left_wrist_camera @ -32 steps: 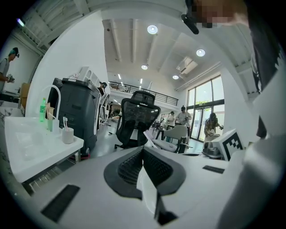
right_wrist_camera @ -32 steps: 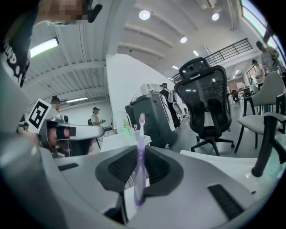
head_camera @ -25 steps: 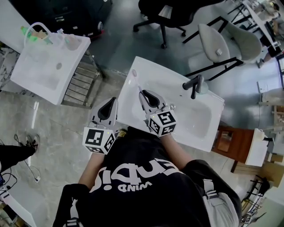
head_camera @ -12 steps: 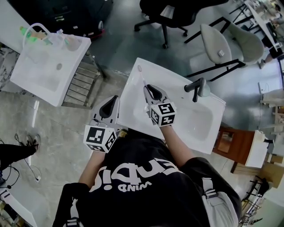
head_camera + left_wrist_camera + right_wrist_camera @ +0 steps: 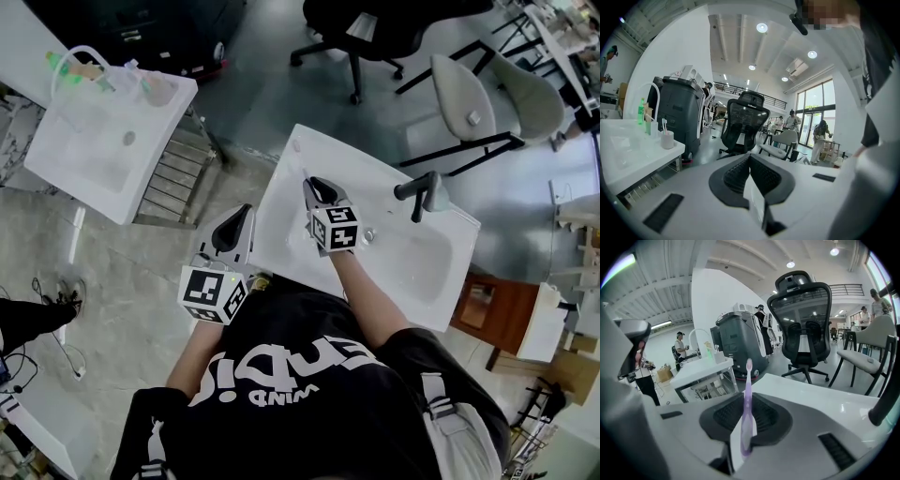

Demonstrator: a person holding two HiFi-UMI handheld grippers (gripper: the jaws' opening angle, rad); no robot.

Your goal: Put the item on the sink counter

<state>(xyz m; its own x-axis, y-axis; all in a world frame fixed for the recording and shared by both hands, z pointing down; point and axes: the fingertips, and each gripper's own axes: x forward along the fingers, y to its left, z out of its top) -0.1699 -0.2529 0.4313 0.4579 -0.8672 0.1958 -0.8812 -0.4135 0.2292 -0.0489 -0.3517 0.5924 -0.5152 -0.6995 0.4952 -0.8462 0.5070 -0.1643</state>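
A purple toothbrush (image 5: 746, 399) stands upright between the jaws of my right gripper (image 5: 746, 404), which is shut on its handle; the brush head points away from me. In the head view the right gripper (image 5: 317, 190) hovers over the left part of the white sink counter (image 5: 281, 202), with the toothbrush (image 5: 306, 178) sticking out past the tips. A dark faucet (image 5: 420, 194) stands at the far rim of the basin. My left gripper (image 5: 242, 217) hangs just off the counter's left edge. In the left gripper view the left gripper (image 5: 750, 161) is shut with nothing in it.
A second white sink (image 5: 89, 155) stands to the left with a cup (image 5: 157, 89) and a green bottle (image 5: 58, 67) on it. Behind the counter are a black office chair (image 5: 375, 23) and a grey chair (image 5: 478, 108). A wooden cabinet (image 5: 492, 305) is at the right.
My right gripper has moved forward, farther over the sink counter, carrying the toothbrush. The left gripper has stayed where it was.
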